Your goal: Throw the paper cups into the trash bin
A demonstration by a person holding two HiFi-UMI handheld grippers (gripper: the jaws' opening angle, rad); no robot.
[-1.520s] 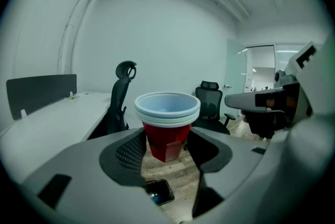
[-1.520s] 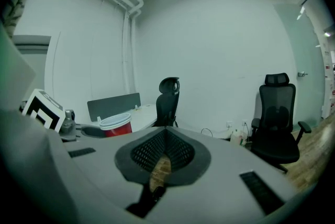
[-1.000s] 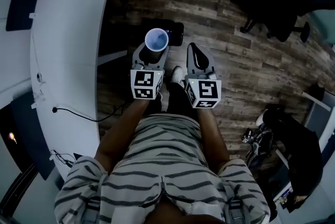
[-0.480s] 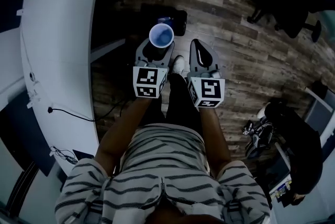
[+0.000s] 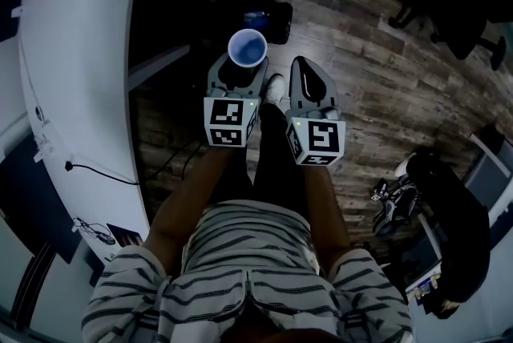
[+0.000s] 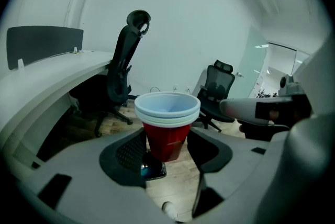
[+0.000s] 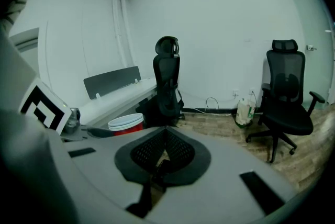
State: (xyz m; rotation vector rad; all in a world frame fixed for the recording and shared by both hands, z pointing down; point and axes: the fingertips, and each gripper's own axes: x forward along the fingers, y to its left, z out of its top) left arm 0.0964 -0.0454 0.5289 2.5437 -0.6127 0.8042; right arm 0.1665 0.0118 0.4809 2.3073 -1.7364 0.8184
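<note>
The cups (image 6: 167, 126), a nested stack, red outside and white inside, are up in the air in the left gripper (image 6: 166, 150), its jaws pinching the lower wall of the stack with the rims standing clear above. In the head view they hang over the wooden floor (image 5: 377, 93), off the curved edge of the white table (image 5: 80, 53), not on it. The right gripper (image 7: 166, 136) rides alongside with its jaws pressed together and nothing between them.

By our reckoning, the pick-up is done and the carry is well along. The drop itself is not yet made. Just beyond the cups, on the floor near the table's edge, sits a dark container (image 5: 272, 21) with something blue in it. We take it for the trash bin, though the picture is too dim to be sure. What we judge is left is to bring the stack over its mouth and let go. No other cups show on the table or floor in these views, so we can't say whether more wait.

Against a second ago, the grip looks the same and the two grippers keep their side-by-side line. The dark container has changed most: then it sat half hidden behind the cups' rim, and now it shows clear past them toward the upper right. The table's white sweep also takes up less of the left of the head view.
</note>
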